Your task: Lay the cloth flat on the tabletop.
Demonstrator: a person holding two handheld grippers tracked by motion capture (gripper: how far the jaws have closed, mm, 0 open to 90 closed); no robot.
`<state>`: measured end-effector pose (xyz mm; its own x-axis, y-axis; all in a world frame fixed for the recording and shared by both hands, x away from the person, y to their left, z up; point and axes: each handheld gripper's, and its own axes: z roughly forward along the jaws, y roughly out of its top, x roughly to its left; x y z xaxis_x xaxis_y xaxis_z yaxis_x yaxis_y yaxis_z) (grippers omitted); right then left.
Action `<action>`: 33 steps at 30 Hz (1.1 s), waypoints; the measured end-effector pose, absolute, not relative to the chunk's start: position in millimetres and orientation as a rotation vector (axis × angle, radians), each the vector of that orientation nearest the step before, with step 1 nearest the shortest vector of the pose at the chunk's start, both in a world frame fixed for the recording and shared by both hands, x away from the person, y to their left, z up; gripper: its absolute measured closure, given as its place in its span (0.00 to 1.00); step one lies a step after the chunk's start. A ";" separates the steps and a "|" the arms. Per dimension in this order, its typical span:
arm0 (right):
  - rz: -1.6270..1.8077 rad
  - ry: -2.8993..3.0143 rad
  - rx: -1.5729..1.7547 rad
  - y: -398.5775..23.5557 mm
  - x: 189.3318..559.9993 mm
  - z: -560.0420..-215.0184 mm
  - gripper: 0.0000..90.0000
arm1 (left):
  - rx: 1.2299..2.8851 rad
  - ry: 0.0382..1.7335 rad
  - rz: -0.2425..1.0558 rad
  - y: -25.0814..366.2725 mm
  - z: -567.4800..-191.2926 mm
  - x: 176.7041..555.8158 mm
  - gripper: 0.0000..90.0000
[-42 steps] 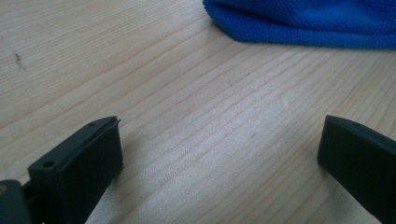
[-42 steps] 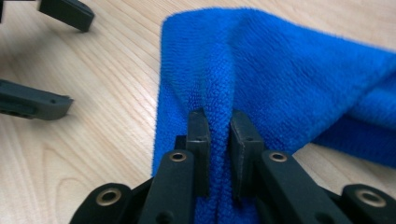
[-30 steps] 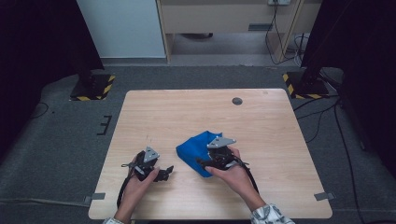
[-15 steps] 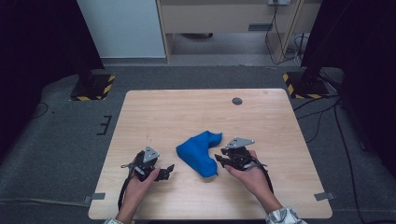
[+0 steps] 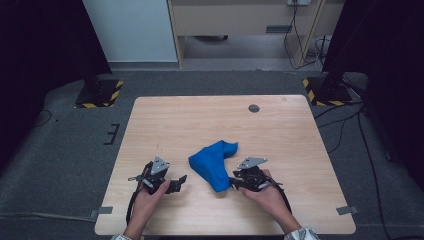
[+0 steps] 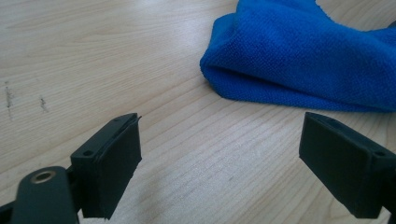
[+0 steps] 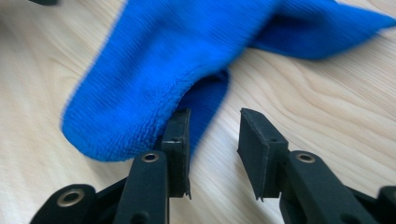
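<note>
A blue cloth [image 5: 215, 164] lies crumpled on the wooden table [image 5: 200, 120], near the middle of its front half. My left gripper [image 5: 180, 181] rests on the table to the cloth's left and points at it. In the left gripper view the left gripper [image 6: 219, 154] is open, with bare wood between the jaws and the cloth [image 6: 308, 56] ahead; those jaws have just been closing a little. My right gripper [image 5: 231, 184] is at the cloth's near right corner. The right gripper [image 7: 212, 140] has just been closing; its narrow gap holds only wood, and the cloth [image 7: 154, 70] drapes against the outer side of one jaw.
A small dark round hole [image 5: 254, 108] sits in the table's far right part. On the floor beyond the table stand two bases with yellow-black stripes, one at the left [image 5: 100, 95] and one at the right [image 5: 325, 92].
My right gripper has slid off the top of the cloth toward the right and the near edge, with its jaws narrower. The cloth has stretched into a longer shape. The left hand has stayed put.
</note>
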<state>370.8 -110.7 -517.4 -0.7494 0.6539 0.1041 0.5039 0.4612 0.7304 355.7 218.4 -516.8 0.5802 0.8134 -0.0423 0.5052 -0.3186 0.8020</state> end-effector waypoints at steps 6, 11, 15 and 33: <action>1.244 2.527 0.941 -85.7 368.9 -510.2 0.61 | 2.010 1.015 0.473 217.9 -516.1 353.7 0.15; 1.262 2.543 0.932 -63.3 376.0 -510.0 0.60 | 2.022 1.014 0.468 217.7 -513.8 353.3 0.16; 1.247 2.569 0.920 -43.4 382.2 -515.0 0.59 | 2.016 1.025 0.464 219.5 -512.8 352.8 0.16; 1.222 2.533 0.893 -11.7 393.8 -513.7 0.73 | 1.957 1.013 0.435 216.9 -501.9 347.2 0.18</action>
<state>393.8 -11.7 -513.7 -0.8002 0.5937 0.0850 0.4361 0.4787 0.7620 347.2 216.9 -501.9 0.6086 0.7897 -0.0778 0.4877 -0.2948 0.8217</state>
